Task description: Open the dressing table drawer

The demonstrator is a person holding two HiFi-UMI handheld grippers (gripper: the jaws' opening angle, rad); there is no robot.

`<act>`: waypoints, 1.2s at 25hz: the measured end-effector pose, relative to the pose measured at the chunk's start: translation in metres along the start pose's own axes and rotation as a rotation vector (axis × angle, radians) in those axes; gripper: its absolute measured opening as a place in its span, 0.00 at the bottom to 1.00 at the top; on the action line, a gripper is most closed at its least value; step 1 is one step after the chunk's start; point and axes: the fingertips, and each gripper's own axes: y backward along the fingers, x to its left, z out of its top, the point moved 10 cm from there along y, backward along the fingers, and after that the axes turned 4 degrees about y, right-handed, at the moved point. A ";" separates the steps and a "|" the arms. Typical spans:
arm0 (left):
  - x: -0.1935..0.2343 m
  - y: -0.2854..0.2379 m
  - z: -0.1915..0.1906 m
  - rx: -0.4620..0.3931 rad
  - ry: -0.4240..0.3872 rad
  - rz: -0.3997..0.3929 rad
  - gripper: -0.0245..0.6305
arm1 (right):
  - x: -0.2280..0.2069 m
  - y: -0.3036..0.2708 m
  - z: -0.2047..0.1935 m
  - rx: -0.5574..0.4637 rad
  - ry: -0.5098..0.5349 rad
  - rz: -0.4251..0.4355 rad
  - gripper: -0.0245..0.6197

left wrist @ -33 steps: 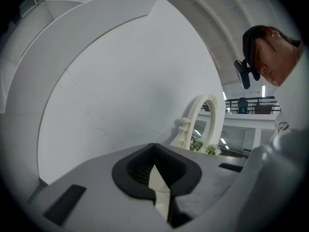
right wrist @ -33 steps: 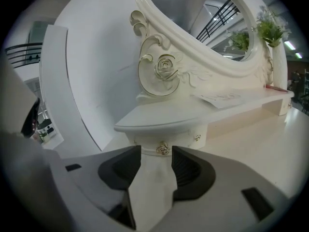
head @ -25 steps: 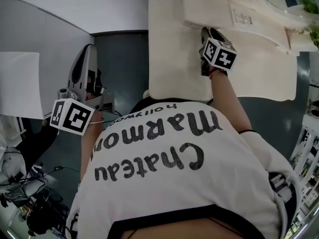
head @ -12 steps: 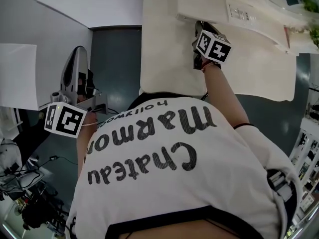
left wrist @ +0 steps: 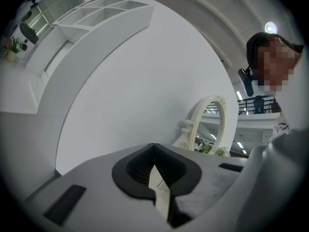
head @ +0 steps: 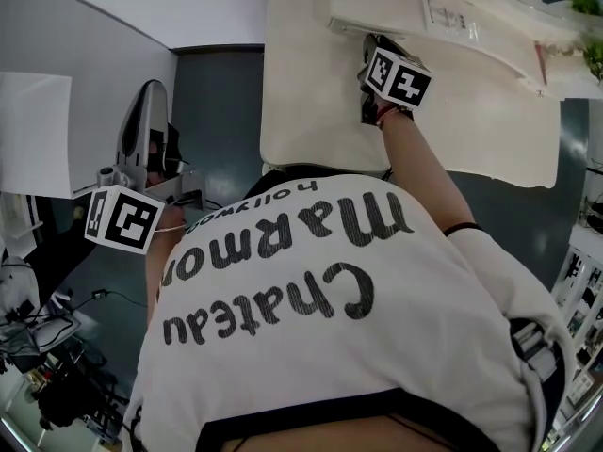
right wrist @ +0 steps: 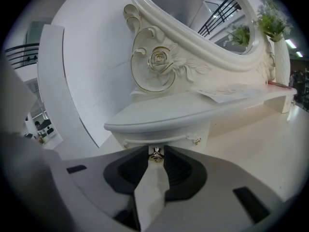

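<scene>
The cream dressing table carries a small raised drawer unit under its carved oval mirror. The drawer front has a small metal knob in its middle. My right gripper reaches up to that front; its jaws have just been closing and now pinch the knob. In the head view the right gripper touches the drawer unit's near face. My left gripper hangs off to the left over the floor, away from the table. Its jaws meet at the tips with nothing between them.
A vase with green plants and a sheet of paper stand on the tabletop to the right. A white curved wall lies ahead of the left gripper. Cables and equipment crowd the floor at lower left.
The left gripper has drifted a little to the left in the head view. The right gripper has stayed at the drawer front while the view shifted slightly.
</scene>
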 end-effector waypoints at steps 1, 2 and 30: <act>-0.001 0.001 0.000 -0.003 0.001 0.001 0.07 | 0.000 0.001 0.000 0.001 -0.003 0.003 0.21; -0.002 0.003 -0.001 -0.004 0.001 0.002 0.07 | 0.000 0.001 -0.001 0.001 -0.005 0.004 0.21; -0.026 0.010 -0.001 -0.039 -0.018 0.013 0.07 | -0.006 0.003 -0.011 0.002 -0.087 0.074 0.20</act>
